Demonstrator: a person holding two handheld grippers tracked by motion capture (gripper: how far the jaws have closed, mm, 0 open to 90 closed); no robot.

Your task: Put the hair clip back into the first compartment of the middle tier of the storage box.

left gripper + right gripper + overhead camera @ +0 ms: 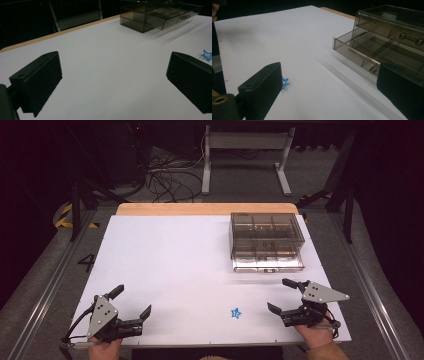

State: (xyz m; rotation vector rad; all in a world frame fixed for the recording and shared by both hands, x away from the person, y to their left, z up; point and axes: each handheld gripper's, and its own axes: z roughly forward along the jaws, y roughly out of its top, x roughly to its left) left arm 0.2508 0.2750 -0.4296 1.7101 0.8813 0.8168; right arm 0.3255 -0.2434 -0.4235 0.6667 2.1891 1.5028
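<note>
Lab, dark curtains [395,180], floor cables [165,177]

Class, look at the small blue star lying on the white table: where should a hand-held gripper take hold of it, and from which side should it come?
Grip the blue star across two opposite points, coming straight down from above. It lies flat and thin on the white table, so a sideways approach would probably only push it. The right hand-held gripper is nearest, with its jaws already open.
</note>
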